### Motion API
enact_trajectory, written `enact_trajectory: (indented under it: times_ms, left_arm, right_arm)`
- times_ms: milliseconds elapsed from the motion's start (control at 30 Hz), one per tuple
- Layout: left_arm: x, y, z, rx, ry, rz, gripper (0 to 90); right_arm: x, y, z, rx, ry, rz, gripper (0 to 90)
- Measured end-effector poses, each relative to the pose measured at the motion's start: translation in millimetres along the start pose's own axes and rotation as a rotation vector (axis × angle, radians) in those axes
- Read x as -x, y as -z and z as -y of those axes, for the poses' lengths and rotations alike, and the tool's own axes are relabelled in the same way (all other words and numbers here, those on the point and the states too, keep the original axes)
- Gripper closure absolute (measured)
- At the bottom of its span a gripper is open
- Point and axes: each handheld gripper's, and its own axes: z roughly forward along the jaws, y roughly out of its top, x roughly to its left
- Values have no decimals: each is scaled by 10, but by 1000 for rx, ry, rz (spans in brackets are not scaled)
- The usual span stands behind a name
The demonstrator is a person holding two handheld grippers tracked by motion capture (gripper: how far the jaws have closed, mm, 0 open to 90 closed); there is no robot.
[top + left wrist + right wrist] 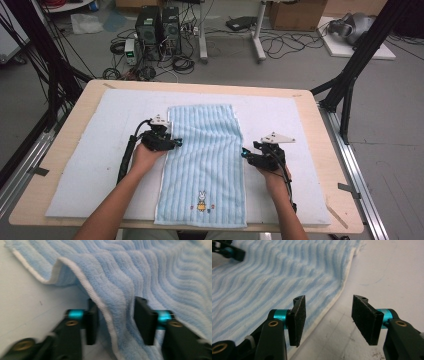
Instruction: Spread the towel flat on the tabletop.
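Gripping stage of a towel fold: left gripper (176,143) seemingly pinching the raised hem of the blue striped towel (204,160) — right gripper (245,152) spread wide, hem just beside one pad. Next: clamp, then lift evenly.

From my feed I see a grey floor (395,100) behind the wooden table (320,150), cluttered with black computer towers (159,27), tangled cables (280,45) and a cardboard box (296,15); black frame struts (357,60) flank both sides.
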Motion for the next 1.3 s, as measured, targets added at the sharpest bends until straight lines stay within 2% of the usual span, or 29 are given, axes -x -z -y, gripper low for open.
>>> enact_trajectory:
  times_ms: [33,67,200,233,267,300,333,367,433,567,667,700,800,833,867,900,933,1067,1100,1133,1167,1200,1233,1300]
  left_arm:
    - [-14,0,-1,8,5,-20,821]
    - [-43,4,2,10,15,-33,857]
    - [-186,23,1,19,49,-115,865]
    - [-218,30,11,26,65,-128,861]
    - [-231,29,22,41,101,-135,817]
    - [-255,35,33,55,139,-117,703]
    - [-264,44,39,58,168,-90,547]
    - [-260,57,42,57,173,-77,468]
    - [-232,121,73,76,152,-61,448]
    - [-238,203,135,86,160,-34,422]
    - [-239,218,163,81,158,-9,440]
    - [-232,214,161,76,155,-1,465]
    - [-174,142,159,59,124,11,503]
    - [-142,135,151,51,82,-18,528]
    - [-123,138,142,39,42,-48,611]
    - [-127,139,138,39,35,-41,728]
    - [-135,135,134,42,34,-54,838]
    - [-159,93,117,70,46,-100,866]
    - [-163,81,114,74,58,-103,864]
    - [-161,76,111,80,73,-109,841]
    - [-172,81,114,80,83,-118,734]
    - [-188,97,121,87,105,-98,604]
    - [-208,120,132,88,127,-67,539]
    - [-230,182,157,88,149,-32,466]
  right_arm:
    - [-2,2,4,-7,0,-7,436]
    - [-5,-3,6,-11,-1,-7,424]
    - [-37,-35,20,-28,6,-8,422]
    - [-47,-42,23,-31,7,-10,422]
    - [-57,-47,24,-33,12,-11,422]
    - [-66,-49,24,-34,21,-10,422]
    - [-77,-52,23,-35,23,-14,423]
    - [-85,-54,22,-37,23,-21,428]
    - [-106,-66,23,-41,20,-32,454]
    - [-187,-154,22,-60,31,-69,512]
    - [-265,-298,8,-94,30,-73,576]
    - [-280,-345,-6,-117,46,-56,609]
    - [-303,-388,-63,-132,71,-25,774]
    - [-309,-402,-84,-138,77,-18,814]
    - [-308,-417,-100,-137,93,-2,844]
    - [-319,-432,-110,-137,104,24,853]
    - [-317,-451,-121,-134,116,43,855]
    - [-274,-523,-177,-134,120,128,862]
    - [-252,-546,-189,-136,119,135,860]
    - [-237,-562,-201,-135,105,138,849]
    - [-226,-572,-206,-128,100,143,814]
    - [-220,-570,-205,-124,95,144,776]
    - [-212,-561,-199,-115,79,128,728]
    - [-194,-516,-188,-94,59,82,626]
